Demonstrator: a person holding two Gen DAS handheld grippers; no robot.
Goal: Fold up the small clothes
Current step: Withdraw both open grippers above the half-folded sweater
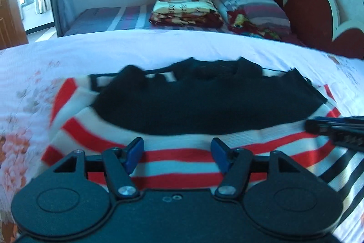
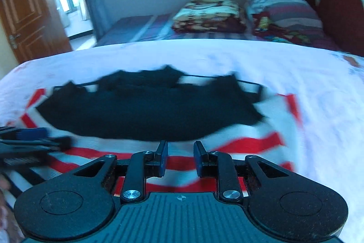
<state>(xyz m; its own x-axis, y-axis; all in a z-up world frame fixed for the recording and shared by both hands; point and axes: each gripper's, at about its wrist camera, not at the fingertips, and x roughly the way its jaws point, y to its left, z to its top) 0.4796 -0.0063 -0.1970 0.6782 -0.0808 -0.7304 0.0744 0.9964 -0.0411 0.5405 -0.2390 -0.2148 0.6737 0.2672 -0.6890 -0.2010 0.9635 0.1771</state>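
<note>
Here both grippers' jaws (left (image 1: 177,153), right (image 2: 180,158)) stand apart, empty, above the striped garment (image 1: 182,152).

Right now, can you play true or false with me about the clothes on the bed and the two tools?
1. The black garment lies on the striped cloth. True.
2. The left tool is squeezing the black garment. False: its fingers stand apart with nothing between them, above the striped cloth.
3. The right tool has a smaller gap than the left one. True.
4. The striped cloth is green and yellow. False: it has red and white stripes, with black and white ones at one side.
5. A folded blanket sits further back, beside a striped pillow. True.
</note>
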